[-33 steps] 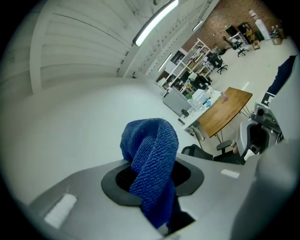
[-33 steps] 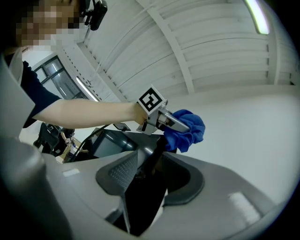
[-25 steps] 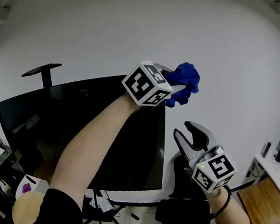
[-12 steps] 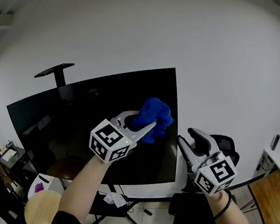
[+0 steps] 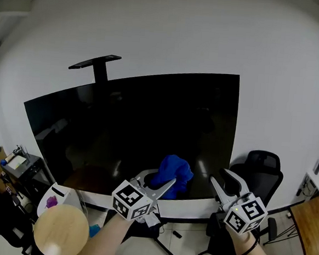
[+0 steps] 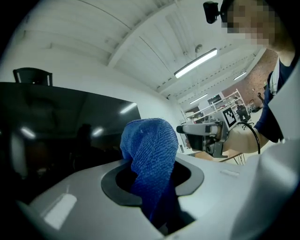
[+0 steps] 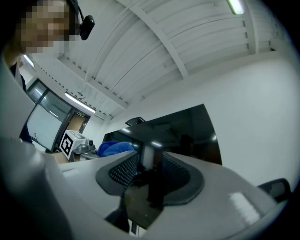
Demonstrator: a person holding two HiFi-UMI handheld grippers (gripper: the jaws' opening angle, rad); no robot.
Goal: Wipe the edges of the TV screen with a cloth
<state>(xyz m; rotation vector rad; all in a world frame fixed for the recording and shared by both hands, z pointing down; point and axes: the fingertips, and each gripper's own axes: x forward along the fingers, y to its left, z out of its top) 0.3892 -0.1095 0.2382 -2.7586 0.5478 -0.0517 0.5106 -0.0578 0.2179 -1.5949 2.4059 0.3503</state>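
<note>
The black TV screen [image 5: 132, 127] fills the middle of the head view, tilted, with its lower edge [image 5: 197, 202] pale. My left gripper [image 5: 158, 180] is shut on a bunched blue cloth [image 5: 172, 172], in front of the screen's lower right part; touch with the glass cannot be told. The left gripper view shows the cloth [image 6: 150, 145] pinched between the pads and standing up out of them, with the screen [image 6: 56, 126] to the left. My right gripper [image 5: 220, 177] hangs just right of the screen's lower right corner, its jaws a narrow gap apart with nothing between them [image 7: 151, 161].
A black office chair [image 5: 264, 162] stands right of the TV. A round wooden top [image 5: 60, 232] sits at lower left, and a cluttered desk [image 5: 16, 165] lies beyond it. A black bracket [image 5: 96, 64] rises above the TV. A wooden table corner [image 5: 311, 224] shows at far right.
The left gripper has carried the cloth down from the screen's top right corner to its lower right part. The right gripper has sunk too. Both grips look unchanged.
</note>
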